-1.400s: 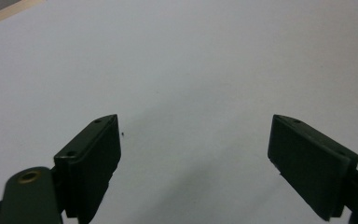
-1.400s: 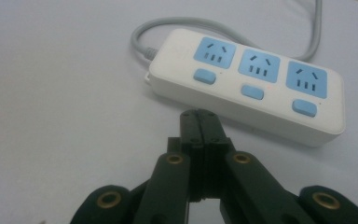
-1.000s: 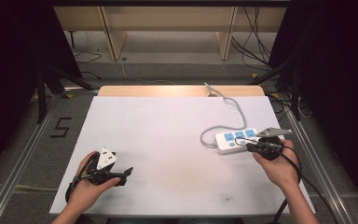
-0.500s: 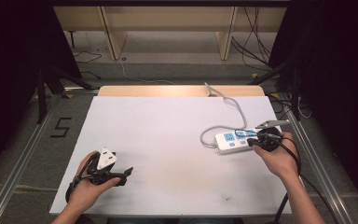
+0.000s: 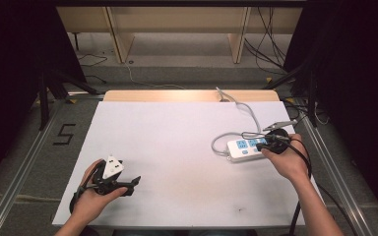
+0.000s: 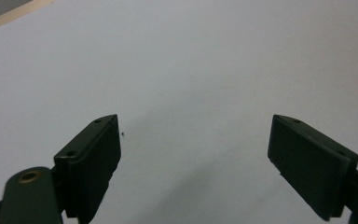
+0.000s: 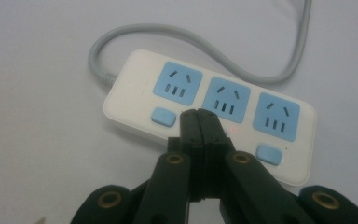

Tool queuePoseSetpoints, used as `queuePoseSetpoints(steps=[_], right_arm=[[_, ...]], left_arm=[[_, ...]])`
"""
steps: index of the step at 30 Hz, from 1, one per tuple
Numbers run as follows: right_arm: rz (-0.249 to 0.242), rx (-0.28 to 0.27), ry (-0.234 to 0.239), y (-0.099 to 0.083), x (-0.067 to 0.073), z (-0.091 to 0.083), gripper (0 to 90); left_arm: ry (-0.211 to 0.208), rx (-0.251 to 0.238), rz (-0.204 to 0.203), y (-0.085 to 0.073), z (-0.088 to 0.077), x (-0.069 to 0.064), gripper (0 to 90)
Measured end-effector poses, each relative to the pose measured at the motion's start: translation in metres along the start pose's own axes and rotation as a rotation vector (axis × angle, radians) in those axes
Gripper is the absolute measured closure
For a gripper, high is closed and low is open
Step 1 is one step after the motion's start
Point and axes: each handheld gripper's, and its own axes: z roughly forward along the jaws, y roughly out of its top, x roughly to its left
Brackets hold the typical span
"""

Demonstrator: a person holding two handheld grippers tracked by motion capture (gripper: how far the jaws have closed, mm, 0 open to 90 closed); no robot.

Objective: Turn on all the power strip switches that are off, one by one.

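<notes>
A white power strip (image 5: 241,147) with three blue sockets and blue switch buttons lies at the table's right, and its grey cable (image 5: 248,112) runs off toward the far edge. My right gripper (image 5: 261,146) hovers over the strip's right part. In the right gripper view the strip (image 7: 135,79) lies just past my right gripper (image 7: 199,116), whose jaws are shut with nothing between them and whose tips sit over the middle of the strip's near edge. A small red light (image 7: 232,129) glows beside them. My left gripper (image 5: 132,184) rests near the front left, jaws open (image 6: 193,140) over bare white tabletop.
The white tabletop (image 5: 177,132) has a wooden strip (image 5: 187,95) along its far edge. Metal rails (image 5: 330,162) run along both sides. A "5" mark (image 5: 63,133) is on the floor at left. Cables trail from the right hand off the table's front right.
My right hand with its shut gripper has shifted a little toward the far side over the strip. The left hand and gripper have stayed put.
</notes>
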Motion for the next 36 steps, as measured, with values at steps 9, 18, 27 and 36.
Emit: queuePoseSetpoints(steps=[9,18,27,36], right_arm=[[-0.006,0.050,0.016,0.011,0.004,0.010,90.0],[-0.005,0.100,0.028,0.020,0.007,0.022,90.0],[-0.004,0.145,0.034,0.026,0.010,0.032,90.0],[-0.010,0.181,0.037,0.028,0.011,0.039,90.0]], left_arm=[[-0.002,0.001,0.002,0.000,0.000,0.000,17.0],[-0.002,0.000,0.001,0.000,0.000,0.000,17.0],[-0.002,-0.001,0.000,0.000,0.000,0.000,17.0],[-0.003,0.001,0.001,0.000,0.000,0.000,17.0]])
